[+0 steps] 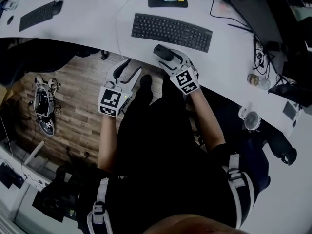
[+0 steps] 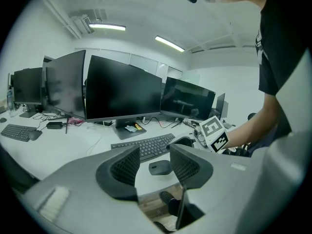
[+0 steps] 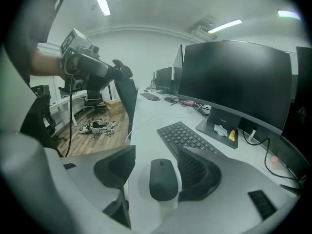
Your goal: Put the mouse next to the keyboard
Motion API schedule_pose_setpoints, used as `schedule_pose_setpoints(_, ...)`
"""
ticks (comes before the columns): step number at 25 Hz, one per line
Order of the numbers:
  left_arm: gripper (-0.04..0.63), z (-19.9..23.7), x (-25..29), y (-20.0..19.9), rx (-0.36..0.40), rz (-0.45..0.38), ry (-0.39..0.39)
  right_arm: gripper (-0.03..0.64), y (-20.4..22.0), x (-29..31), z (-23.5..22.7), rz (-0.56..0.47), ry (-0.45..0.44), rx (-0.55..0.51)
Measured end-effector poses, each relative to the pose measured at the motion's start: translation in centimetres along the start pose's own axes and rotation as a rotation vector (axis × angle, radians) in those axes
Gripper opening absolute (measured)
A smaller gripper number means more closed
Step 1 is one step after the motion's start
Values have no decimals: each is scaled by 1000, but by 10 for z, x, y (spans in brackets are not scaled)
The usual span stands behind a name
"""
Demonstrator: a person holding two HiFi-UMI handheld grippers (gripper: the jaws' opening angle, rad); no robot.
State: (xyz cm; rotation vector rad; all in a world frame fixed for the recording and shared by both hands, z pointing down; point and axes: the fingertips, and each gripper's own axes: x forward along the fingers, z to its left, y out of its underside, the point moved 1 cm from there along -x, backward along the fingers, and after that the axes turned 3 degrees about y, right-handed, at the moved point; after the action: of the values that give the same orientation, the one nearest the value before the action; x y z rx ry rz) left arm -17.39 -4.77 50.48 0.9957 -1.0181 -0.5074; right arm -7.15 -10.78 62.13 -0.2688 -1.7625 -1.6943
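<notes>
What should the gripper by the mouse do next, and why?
Probably close the right gripper on the black computer mouse: it lies on the white desk between the open jaws, with a gap at one side, so nothing grips it yet.

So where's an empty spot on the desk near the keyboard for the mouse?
The widest bare patch of desk lies left of the keyboard, toward the second keyboard. A narrower strip runs to its right, before the cables. The front edge holds the mouse; the right end is cluttered.
</notes>
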Motion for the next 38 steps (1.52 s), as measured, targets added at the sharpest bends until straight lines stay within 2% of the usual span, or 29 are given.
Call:
schedule_pose_setpoints(4,192,-1,7,4,23,36,-13,273,13,11,-4,22,-35,3)
schedule_pose_setpoints(27,192,-4,29,29,8,140,-1,290,63,63,-11,120,-119,35)
schedule_pose_setpoints(38,192,-2,28,31,16,155,5,298,75,75,-11,164,-107,35)
